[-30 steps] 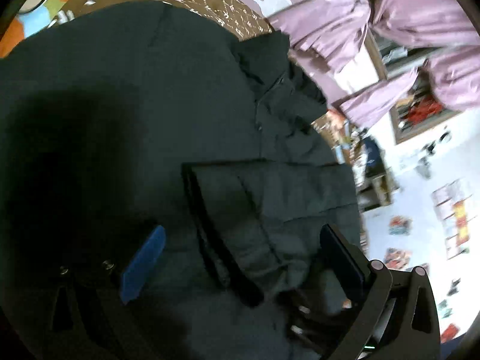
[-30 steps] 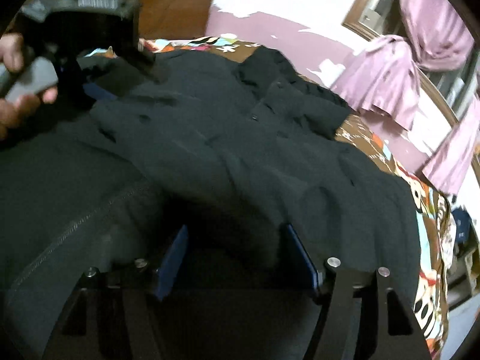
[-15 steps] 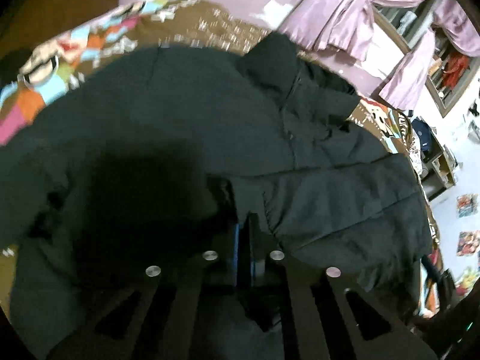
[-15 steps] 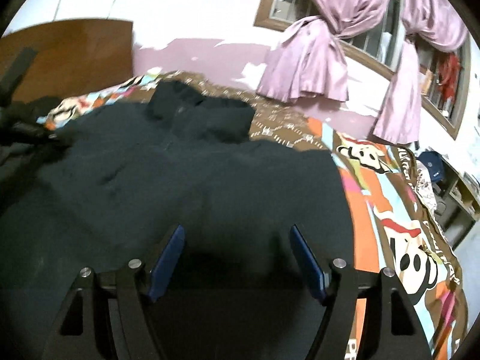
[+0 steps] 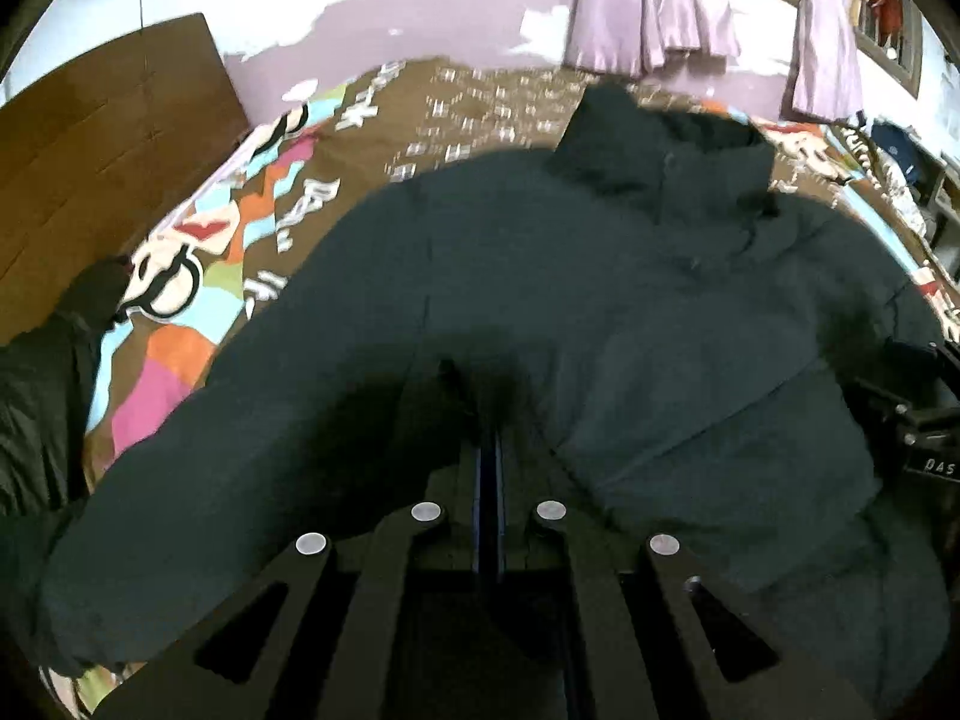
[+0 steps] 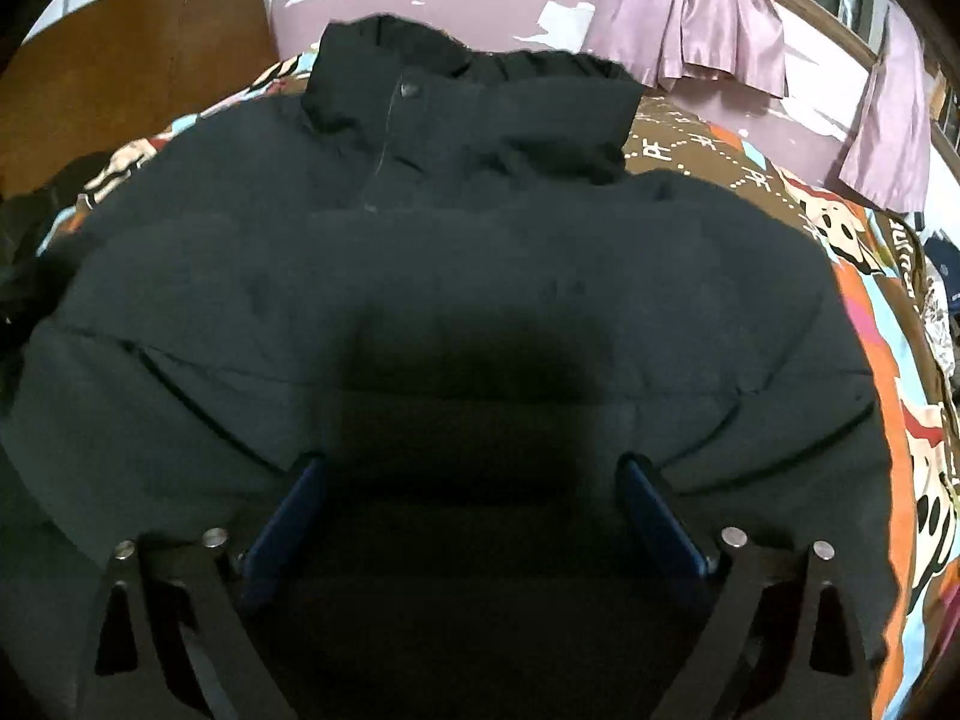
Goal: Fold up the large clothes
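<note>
Across the bed (image 5: 198, 312), on its patterned cover, the dark padded jacket (image 5: 600, 300) lies spread flat, collar (image 6: 468, 96) toward the far wall and the pink curtains (image 6: 696, 18). I judge this to be the early fold stage: the body is laid out, and one side is being gathered toward the middle.

My left tool (image 5: 489, 468) is closed, its blue pads pressed together on a pinch of jacket cloth near the centre front. A dark shadow covers the pinch, so I cannot tell how much cloth is caught.

My right tool (image 6: 474, 480) has its jaws opening, now standing wide. Its blue pads (image 6: 654, 516) rest low against the jacket's lower body, with cloth lying between them, but neither pad presses on it; nothing is gripped there.

Next move, as I judge it: bring the right tool down on the hem or the near side seam and close on it. The left pinch must not slip, so that both hands can carry the side over in one pass.

Readable writing: on the black frame of the right tool, seen at the right edge of the left view, the white letters "DAS" (image 5: 939, 467). White characters are printed on the bed cover, too blurred to read.
</note>
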A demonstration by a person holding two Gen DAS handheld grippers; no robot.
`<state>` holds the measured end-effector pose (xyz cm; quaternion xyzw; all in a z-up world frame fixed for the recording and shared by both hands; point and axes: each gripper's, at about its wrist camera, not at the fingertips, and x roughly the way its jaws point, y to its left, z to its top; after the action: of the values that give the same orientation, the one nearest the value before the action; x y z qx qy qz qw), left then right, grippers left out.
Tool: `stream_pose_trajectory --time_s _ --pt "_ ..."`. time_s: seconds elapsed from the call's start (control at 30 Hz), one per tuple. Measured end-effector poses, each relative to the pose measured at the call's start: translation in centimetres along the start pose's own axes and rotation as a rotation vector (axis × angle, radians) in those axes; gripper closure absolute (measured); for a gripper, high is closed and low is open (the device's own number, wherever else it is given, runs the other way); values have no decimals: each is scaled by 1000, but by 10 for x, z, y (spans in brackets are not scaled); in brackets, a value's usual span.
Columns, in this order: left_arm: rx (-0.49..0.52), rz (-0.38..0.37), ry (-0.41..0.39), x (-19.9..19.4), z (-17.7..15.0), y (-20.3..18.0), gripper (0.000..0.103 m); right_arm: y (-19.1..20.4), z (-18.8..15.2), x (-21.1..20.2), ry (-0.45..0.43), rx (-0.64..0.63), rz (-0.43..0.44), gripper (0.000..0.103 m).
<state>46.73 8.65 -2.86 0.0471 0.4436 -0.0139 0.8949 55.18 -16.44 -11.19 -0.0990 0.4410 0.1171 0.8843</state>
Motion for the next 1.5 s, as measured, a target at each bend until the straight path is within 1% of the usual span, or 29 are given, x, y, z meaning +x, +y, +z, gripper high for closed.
stream_pose_trajectory --time_s 0.07,0.17,0.27,0.3,0.33,0.37,0.4,0.43,0.47,0.5,0.53,0.63,0.67,0.7,0.73,0.8,0.83,0.9,0.93,1.0,1.03,1.07,1.1,1.13,1.23,1.3,1.37,1.4,1.5 --pt "-11 -8 20 9 -2 3 100 2 -2 2 1 -8 -12 2" --pt "-3 -11 26 16 -6 3 99 6 -7 -1 -14 -18 -27 2" --pt "-35 -38 -5 7 -8 9 95 5 -11 -3 -44 -26 -40 0" --pt "-61 -46 -15 1 -8 14 89 7 -11 -4 -51 -29 -48 0" --pt "-89 -42 -22 -6 -7 18 77 7 -11 -4 -56 -35 -56 0" --pt "-110 -38 -30 -13 -4 22 69 8 -9 -4 -58 -40 -64 0" --pt "-158 -43 -58 -24 -6 31 50 9 -9 -5 -63 -44 -75 0" --pt "-195 -57 -82 -33 -7 37 37 10 -9 -9 -77 -44 -92 0" --pt "-235 -72 -110 -43 -9 43 32 12 -7 -14 -94 -49 -112 0" --pt "-275 -88 -139 -52 -12 51 25 15 -7 -20 -113 -59 -124 0" --pt "-312 -99 -163 -61 -16 60 21 21 -4 -32 -157 -78 -122 0" --pt "-410 -87 -206 -83 -31 88 21 41 6 -56 -233 -105 -69 0" --pt "-432 -80 -211 -86 -35 96 21 49 11 -61 -250 -107 -43 0" --pt "-484 -61 -225 -95 -46 111 21 57 16 -66 -263 -108 -12 0" --pt "-512 -47 -237 -100 -54 120 21 67 22 -68 -267 -108 24 0" --pt "-556 0 -276 -112 -74 140 21 87 31 -66 -253 -95 90 0" --pt "-583 38 -296 -118 -87 151 21 95 35 -63 -246 -82 118 0" --pt "-628 98 -302 -124 -103 170 21 107 41 -58 -239 -57 154 0" --pt "-662 126 -303 -128 -112 181 21 113 44 -53 -233 -32 170 0" --pt "-737 155 -314 -133 -127 200 21 123 51 -41 -199 45 211 0" --pt "-809 176 -331 -139 -139 211 21 128 55 -36 -191 58 229 0" --pt "-853 189 -348 -143 -148 218 21 132 57 -32 -188 54 226 0" --pt "-934 220 -379 -150 -161 225 20 140 60 -26 -183 37 197 0" --pt "-978 236 -388 -153 -169 231 20 145 61 -22 -177 26 180 0" --pt "-1069 253 -374 -153 -185 242 19 157 53 -10 -163 -10 143 0" --pt "-1113 224 -333 -147 -192 252 19 157 45 -9 -191 -11 132 0" --pt "-1188 192 -285 -139 -203 260 19 158 37 -9 -219 -11 118 0" --pt "-1244 181 -253 -134 -211 262 19 159 36 -10 -228 -15 110 0" --pt "-1355 144 -227 -128 -230 278 19 159 35 -9 -230 -22 102 0"
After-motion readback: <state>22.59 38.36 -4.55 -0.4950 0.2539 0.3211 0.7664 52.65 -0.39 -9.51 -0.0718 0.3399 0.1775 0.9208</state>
